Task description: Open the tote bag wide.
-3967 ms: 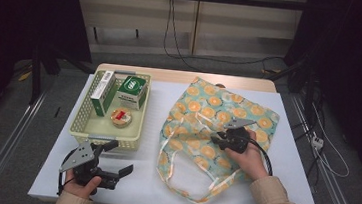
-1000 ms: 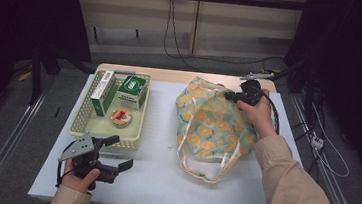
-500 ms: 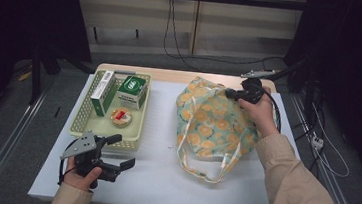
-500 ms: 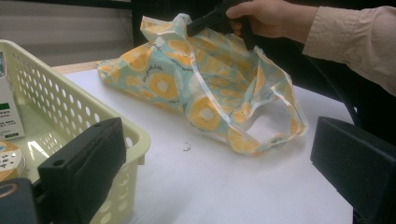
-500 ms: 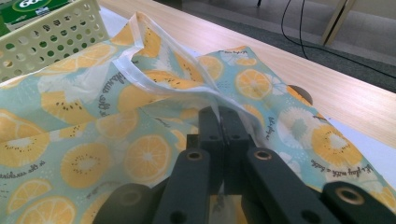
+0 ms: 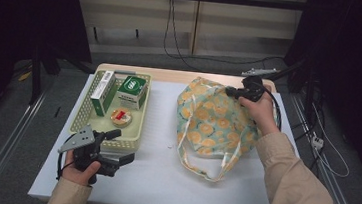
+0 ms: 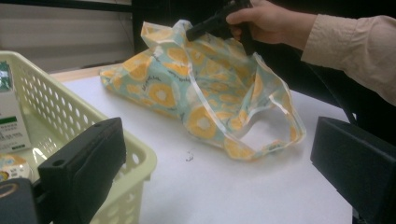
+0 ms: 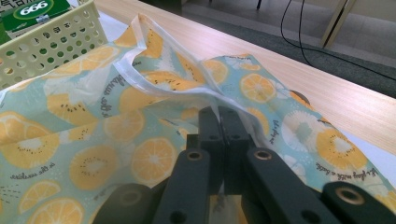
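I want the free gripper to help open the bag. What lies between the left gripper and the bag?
Nothing visible. From the left gripper, bare table runs to the bag; the basket sits just beside that path. The right gripper pinches the bag's far edge.

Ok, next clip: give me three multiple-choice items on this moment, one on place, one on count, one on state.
1. Where does the basket sit relative to the fruit-print bag?
A. to its left
B. to its right
C. inside it
2. How many items lie in the basket?
A. one
B. three
C. five
3. The right claw is
A. wide open
B. shut on the bag's rim
C. resting on the table

Answers: 1 A, the high view shows the basket at left. 2 B, two boxes and a round tin. 3 B, fabric is pinched between its jaws.
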`<state>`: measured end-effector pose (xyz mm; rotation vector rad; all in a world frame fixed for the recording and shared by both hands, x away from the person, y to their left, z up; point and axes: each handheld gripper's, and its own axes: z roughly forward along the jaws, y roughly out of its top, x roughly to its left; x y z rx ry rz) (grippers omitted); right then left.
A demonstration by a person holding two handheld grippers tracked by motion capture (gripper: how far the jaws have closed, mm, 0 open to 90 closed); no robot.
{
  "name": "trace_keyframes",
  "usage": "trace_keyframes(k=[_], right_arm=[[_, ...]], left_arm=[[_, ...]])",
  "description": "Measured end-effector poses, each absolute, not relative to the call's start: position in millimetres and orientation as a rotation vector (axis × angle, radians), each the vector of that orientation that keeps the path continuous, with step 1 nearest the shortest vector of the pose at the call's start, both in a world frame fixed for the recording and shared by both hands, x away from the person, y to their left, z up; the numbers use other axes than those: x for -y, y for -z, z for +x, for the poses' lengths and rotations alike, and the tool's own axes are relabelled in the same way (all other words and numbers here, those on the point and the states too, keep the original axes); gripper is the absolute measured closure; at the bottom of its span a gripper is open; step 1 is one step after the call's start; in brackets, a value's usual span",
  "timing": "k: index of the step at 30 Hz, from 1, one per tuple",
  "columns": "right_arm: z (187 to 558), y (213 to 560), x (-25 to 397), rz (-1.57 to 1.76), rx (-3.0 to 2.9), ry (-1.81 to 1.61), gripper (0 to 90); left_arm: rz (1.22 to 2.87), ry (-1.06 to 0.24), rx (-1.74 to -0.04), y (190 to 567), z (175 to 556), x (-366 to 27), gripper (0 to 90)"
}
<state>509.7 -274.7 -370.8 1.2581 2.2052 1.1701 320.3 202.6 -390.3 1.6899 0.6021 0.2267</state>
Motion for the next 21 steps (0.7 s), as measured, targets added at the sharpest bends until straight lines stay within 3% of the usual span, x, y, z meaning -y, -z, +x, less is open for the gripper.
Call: trace_keyframes(k=[21], right_arm=[[505.9,368.1,273.4,1.249,-2.205,-1.167,89.9]], left_arm=[[1.676,-0.26,-0.679,354.9,372.4,-214.4,2.6]])
